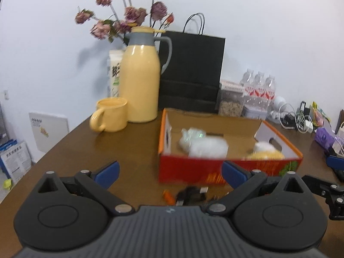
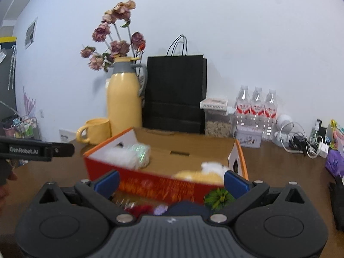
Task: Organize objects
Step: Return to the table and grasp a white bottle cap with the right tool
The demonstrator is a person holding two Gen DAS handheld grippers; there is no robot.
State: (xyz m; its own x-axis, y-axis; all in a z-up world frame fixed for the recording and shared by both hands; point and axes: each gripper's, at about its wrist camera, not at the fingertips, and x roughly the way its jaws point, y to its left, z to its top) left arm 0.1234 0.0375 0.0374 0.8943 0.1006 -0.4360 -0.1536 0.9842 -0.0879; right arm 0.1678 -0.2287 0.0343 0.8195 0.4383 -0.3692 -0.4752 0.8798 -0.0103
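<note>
Both hand-held grippers are held wide open with nothing between the blue pads: the left hand-held gripper (image 1: 171,172) and the right hand-held gripper (image 2: 172,181). An open red-and-orange cardboard box (image 1: 215,169) is seen on the brown counter (image 1: 86,150), containing a white plastic-wrapped bundle (image 1: 204,144) and a yellow-and-white soft item (image 1: 265,151). Small blurred items (image 1: 187,194) are noted on the counter just before the box; a yellow mug (image 1: 110,117) and yellow thermos jug (image 1: 139,79) stand behind.

Right gripper (image 2: 171,181) stands wide open, empty, above small blurred items before the red cardboard box (image 2: 159,188). Box holds white and yellow soft items. Yellow jug (image 2: 124,103) and mug (image 2: 95,131) stand behind.
</note>
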